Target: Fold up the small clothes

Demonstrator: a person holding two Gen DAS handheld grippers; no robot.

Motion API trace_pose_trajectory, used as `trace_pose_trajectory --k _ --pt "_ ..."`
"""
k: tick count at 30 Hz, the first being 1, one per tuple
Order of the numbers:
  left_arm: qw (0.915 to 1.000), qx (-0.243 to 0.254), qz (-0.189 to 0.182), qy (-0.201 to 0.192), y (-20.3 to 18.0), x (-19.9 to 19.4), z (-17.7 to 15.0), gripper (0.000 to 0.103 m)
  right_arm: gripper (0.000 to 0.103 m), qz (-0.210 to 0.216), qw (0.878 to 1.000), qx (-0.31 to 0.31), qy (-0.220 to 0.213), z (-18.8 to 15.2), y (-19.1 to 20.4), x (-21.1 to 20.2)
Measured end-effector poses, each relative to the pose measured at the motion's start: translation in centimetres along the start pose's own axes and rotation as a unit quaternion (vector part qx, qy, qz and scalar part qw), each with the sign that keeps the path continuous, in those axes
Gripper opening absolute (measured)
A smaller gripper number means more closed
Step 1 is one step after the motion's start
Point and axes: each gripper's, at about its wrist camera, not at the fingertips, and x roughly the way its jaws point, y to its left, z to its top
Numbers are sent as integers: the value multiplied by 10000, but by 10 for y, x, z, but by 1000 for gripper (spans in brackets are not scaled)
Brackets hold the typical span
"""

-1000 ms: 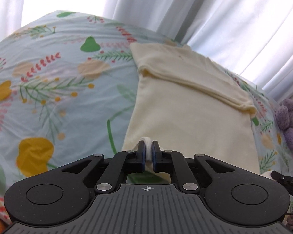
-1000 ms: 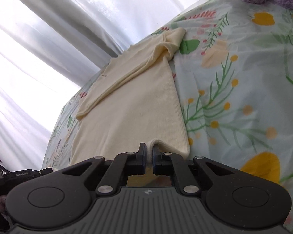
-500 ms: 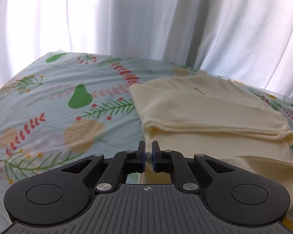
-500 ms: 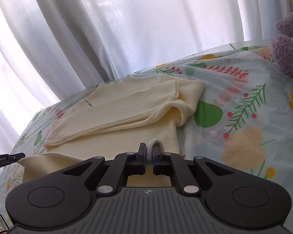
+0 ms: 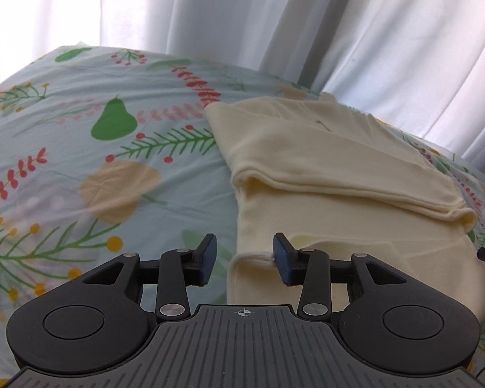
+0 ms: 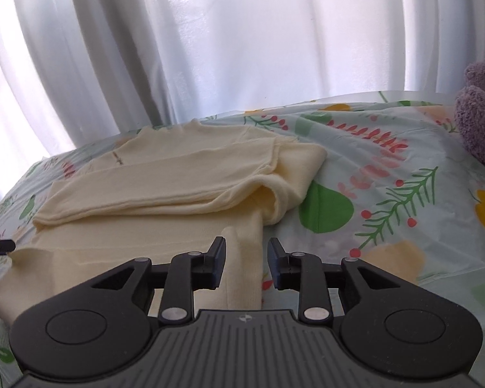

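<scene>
Left wrist view. We have the left gripper [image 5: 244,258] with its jaws spread wide and nothing between the pads; the right-hand pad just touches the edge of a folded flap. The cream top [image 5: 333,161] lies flat on the floral bedsheet [image 5: 80,148], in front of the white curtain [image 5: 210,16]. Its sleeves [image 5: 339,174] are already laid across the chest in a neat band. Nearest us, the hem end [image 5: 274,278] sits doubled over the lower body, its edge just under the fingers. We judge the bottom-up fold as freshly laid and let go.

Right wrist view. The right gripper [image 6: 246,263] is likewise open, holding nothing, hovering over the garment's near right corner. The cream top [image 6: 184,174] shows the same sleeve band, bunched somewhat at the right shoulder. The doubled lower part [image 6: 145,268] lies in front of us, a little uneven at its far left corner. A purple plush toy [image 6: 481,113] sits well apart on the right.

Progress, by our reckoning: sleeves in, first lengthwise fold down. Left to do, probably: one more fold toward the collar, or smoothing of the bunched shoulder and the uneven corner. We cannot tell whether other clothes await.
</scene>
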Motion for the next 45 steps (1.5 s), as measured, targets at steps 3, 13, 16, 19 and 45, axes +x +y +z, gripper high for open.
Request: trace_pose_trajectory --k 3,13,16,19,45 --pt "9997 182 32 157 -5 9 -5 45 27 97 9996 -164 228 -4 4 8" --pt "9974 616 -326 185 -11 -3 -9 47 28 191 9962 -712 461 -1 14 17" --pt "9981 502 -230 279 -11 8 -8 41 27 191 9953 -827 469 -2 16 21" --pt "9988 441 -134 187 -13 9 -7 27 16 213 9946 -910 455 -1 19 22" --pt "9928 957 306 -659 -65 73 100 11 7 -383 9971 -603 -262 82 9 69"
